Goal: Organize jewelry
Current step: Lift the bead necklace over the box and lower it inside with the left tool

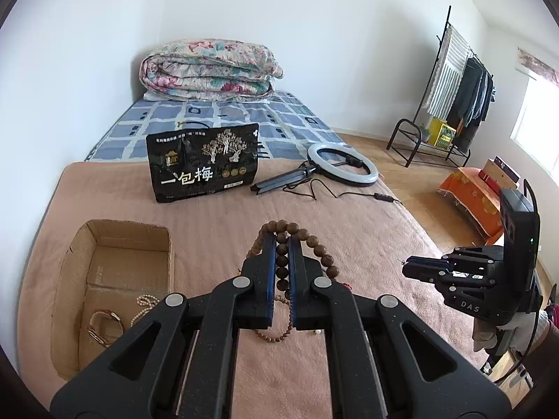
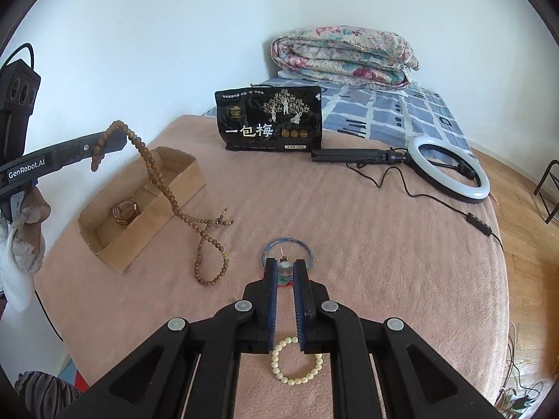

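Pale cream bead bracelet (image 2: 297, 361) lies nearest, partly hidden under the right gripper (image 2: 284, 267).

One open brown cardboard box (image 2: 143, 206) sits at the left on the pink blanket (image 2: 349, 227); inside are a watch (image 1: 103, 324) and a small pale bead strand (image 1: 145, 305), both half covered by the left gripper (image 1: 282, 244). That gripper is clamped on one long brown wooden bead necklace (image 2: 167, 188), whose lower loop trails on the blanket just beside the box. Right gripper's fingers are closed around a small ornament on a blue cord bracelet (image 2: 288, 244); detail there is hard to make out. Behind stand one black snack bag (image 2: 269, 120), one white ring light (image 2: 449, 171) with its cable, and one folded floral quilt (image 2: 346, 57).
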A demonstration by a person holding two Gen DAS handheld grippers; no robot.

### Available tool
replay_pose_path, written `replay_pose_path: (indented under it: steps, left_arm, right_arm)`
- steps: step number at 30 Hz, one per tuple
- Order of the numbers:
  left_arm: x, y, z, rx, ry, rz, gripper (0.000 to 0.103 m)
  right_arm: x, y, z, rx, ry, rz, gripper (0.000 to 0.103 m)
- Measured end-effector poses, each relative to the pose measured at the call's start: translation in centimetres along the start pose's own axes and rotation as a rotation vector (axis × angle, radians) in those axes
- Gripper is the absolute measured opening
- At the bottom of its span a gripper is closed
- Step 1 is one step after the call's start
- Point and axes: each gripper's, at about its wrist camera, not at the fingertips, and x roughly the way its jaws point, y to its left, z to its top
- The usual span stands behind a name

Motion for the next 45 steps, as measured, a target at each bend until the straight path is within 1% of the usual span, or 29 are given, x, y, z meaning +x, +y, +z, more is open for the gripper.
replay_pose_path:
  steps: [5, 12, 18, 28, 32, 37, 45]
  left_arm:
    - [-2.3, -0.1, 2.0, 0.012, -0.04, 0.006, 0.004]
    - [-4.9, 0.5, 4.3, 0.004, -0.084, 0.023, 0.004]
    - [-7.1, 1.8, 6.0, -0.013, -0.118, 0.032, 0.004]
    - [-11.7, 4.5, 8.8, -0.019, -0.201, 0.081, 0.004]
    - [-12.5, 6.1, 8.7, -0.033, -0.205, 0.106, 0.004]
    - [-12.9, 7.7, 8.0, -0.035, -0.192, 0.136, 0.004]
    - [-13.2, 9.2, 6.1, -0.006, -0.163, 0.178, 0.004]
  right_arm:
    - [-1.2, 1.3, 0.7, -0.015, -0.023, 0.001, 0.007]
    - [-2.3, 2.9, 1.9, -0.033, -0.052, 0.008, 0.007]
    - [-2.6, 4.7, 3.2, -0.056, -0.073, 0.026, 0.006]
    - [-1.9, 7.5, 5.5, -0.088, -0.091, 0.061, 0.007]
    - [-1.3, 8.8, 6.2, -0.101, -0.094, 0.075, 0.007]
    - [-0.1, 10.1, 7.5, -0.109, -0.092, 0.098, 0.007]
    - [2.4, 12.8, 9.6, -0.133, -0.087, 0.132, 0.006]
